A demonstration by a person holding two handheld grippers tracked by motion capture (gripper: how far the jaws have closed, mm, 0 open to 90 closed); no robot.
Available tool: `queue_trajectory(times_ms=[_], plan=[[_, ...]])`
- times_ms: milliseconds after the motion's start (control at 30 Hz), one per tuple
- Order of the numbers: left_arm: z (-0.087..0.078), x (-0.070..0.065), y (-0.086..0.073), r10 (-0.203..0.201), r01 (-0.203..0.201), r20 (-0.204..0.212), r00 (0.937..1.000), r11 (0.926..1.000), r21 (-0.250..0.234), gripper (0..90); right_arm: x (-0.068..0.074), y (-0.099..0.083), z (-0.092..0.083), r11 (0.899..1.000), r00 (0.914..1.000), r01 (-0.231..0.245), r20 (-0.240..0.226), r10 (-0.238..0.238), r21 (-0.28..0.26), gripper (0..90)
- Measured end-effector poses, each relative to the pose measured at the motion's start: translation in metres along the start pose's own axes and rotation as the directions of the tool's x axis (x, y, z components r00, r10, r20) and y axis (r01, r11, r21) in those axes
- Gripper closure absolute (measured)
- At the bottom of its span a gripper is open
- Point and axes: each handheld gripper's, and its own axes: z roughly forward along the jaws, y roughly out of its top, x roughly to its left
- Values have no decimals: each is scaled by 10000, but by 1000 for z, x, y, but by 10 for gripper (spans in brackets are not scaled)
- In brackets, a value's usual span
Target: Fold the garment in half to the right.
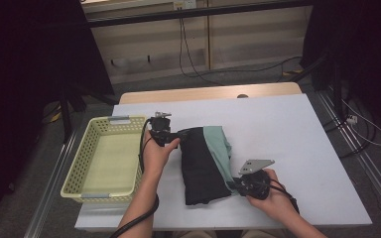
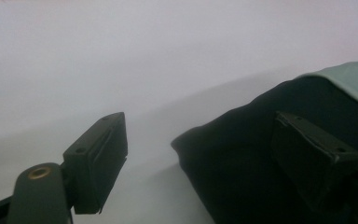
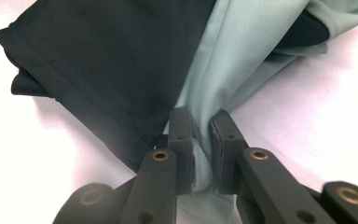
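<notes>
R hand-held gripper [image 1: 234,185] sat nearest me, at the near-right corner of the folded garment [image 1: 206,163]. I had its jaws pinched narrow on a fold of the mint-green fabric [image 3: 223,60]; in the right gripper view the cloth bunched between the pads and pulled taut away from them. Grip was low on the edge so that corner would lift w/ the fold intact, I'd judge.

Garment lay on the bench [image 1: 287,148], mid-surface, black side mostly up, green strip along its right edge. It looked folded to a compact rectangle, near edge toward me, far edge toward the back of the bench.

L hand-held gripper [image 1: 173,135] was farther out, at the far-left corner of the garment. Jaws stood wide. In the left gripper view one pad [image 2: 98,158] hung over bare bench, the other over the black cloth [image 2: 242,163], so the corner sat between them but wasn't pressed. No grip there yet, as far as I could tell. Placed diagonal to the R one, prob. so both corners carry the bundle w/o it unfolding.

Yellow basket [image 1: 87,191] stood just left of the garment, long side parallel to it, nothing in it. Likely the drop spot, close enough for a short sideways carry.
</notes>
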Motion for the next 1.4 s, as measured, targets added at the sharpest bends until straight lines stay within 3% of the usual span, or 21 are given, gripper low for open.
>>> queue_trajectory(times_ms=[67,267,433,500,567,800,900,1033,1167,1333,1400], plan=[[7,-1,-2,-201,200,74,9998,9997,140,200,-1,-1,0,10000,10000,-11,-44,11,-48,812],[24,-7,-6,-216,204,272,9994,9989,415,274,-1,-1,0,9999,10000,-45,-71,44,-101,810],[31,-11,-7,-73,50,418,9991,9984,559,368,-2,-2,0,9999,9999,-68,-104,67,-136,809],[32,-13,-7,172,-194,349,9992,9977,647,415,-2,-1,1,9999,9999,-68,-113,66,-146,809],[33,-13,-7,107,-132,340,9994,9973,728,433,-2,-1,1,9999,9999,-66,-115,65,-151,809],[36,-24,-4,689,-708,217,9974,9918,1065,618,-2,-1,2,9998,10000,-75,-66,74,-169,810],[37,-28,-1,593,-603,114,9982,9894,1323,688,-1,1,2,9999,10000,-22,-6,22,-145,810],[31,-30,5,817,-823,98,9966,9855,1483,759,-1,1,1,9994,9997,-236,-72,234,-254,815],[17,-29,16,467,-493,241,9986,9913,1219,786,1,4,-4,9993,9999,-122,-36,121,-354,819],[4,-32,28,519,-532,139,9986,9907,1256,800,5,11,-10,9978,10000,61,-9,-62,-655,827],[2,-32,31,508,-520,120,9986,9904,1282,801,6,15,-13,9962,9999,-75,-152,62,-871,829]])
